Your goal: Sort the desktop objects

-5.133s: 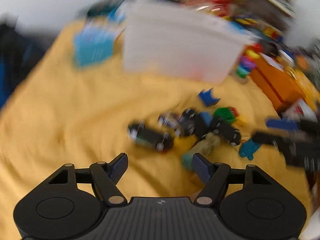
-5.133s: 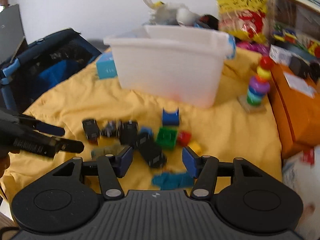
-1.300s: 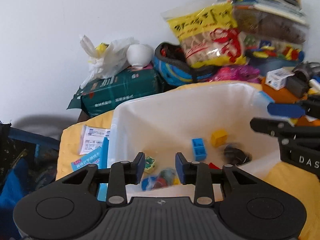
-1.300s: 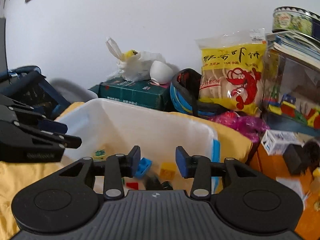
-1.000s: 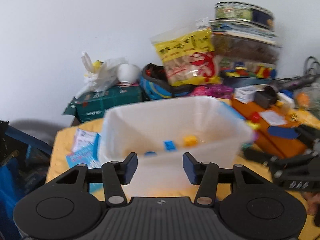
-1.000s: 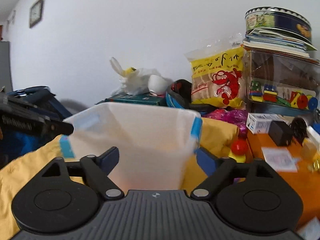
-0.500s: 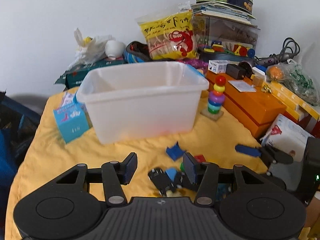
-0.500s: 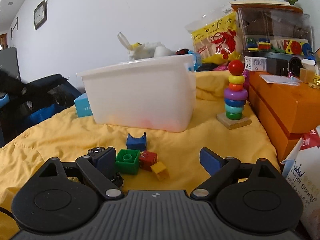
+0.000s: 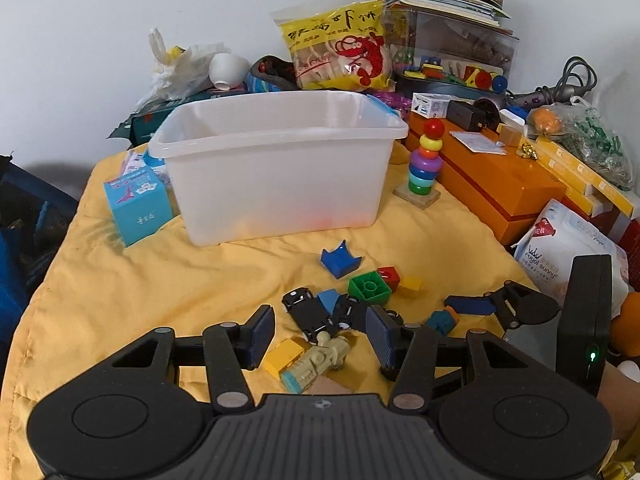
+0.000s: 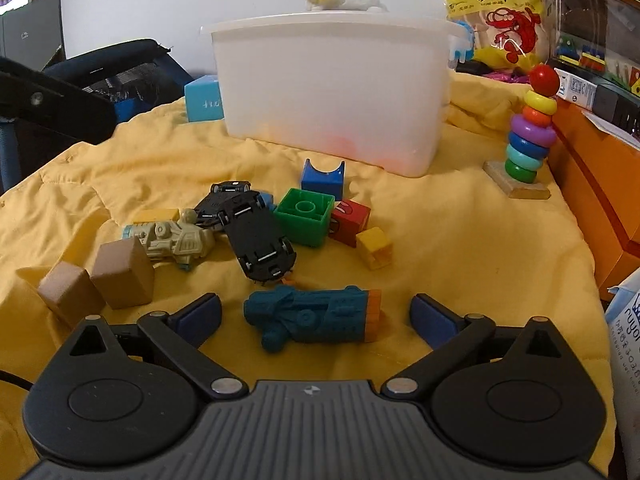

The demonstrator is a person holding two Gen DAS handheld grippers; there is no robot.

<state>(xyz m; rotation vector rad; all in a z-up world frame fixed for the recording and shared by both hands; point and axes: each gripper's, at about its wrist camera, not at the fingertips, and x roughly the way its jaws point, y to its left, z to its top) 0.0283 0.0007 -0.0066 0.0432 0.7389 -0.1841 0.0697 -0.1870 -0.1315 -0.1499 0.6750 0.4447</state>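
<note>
Lying crosswise between the spread fingers of the right gripper (image 10: 316,316), now lowered, a teal plastic toy vehicle (image 10: 316,316) is recorded near the yellow cloth's (image 10: 460,248) front edge, orange end rightward. Left gripper (image 9: 318,338): spread, empty.

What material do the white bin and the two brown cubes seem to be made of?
White bin: likely thin plastic, semi-matte and translucent, since coloured shapes glow faintly through its wall. Brown cubes: probably wood, possibly dense foam; they look matte, plain and opaque, with slightly rounded edges.
</note>
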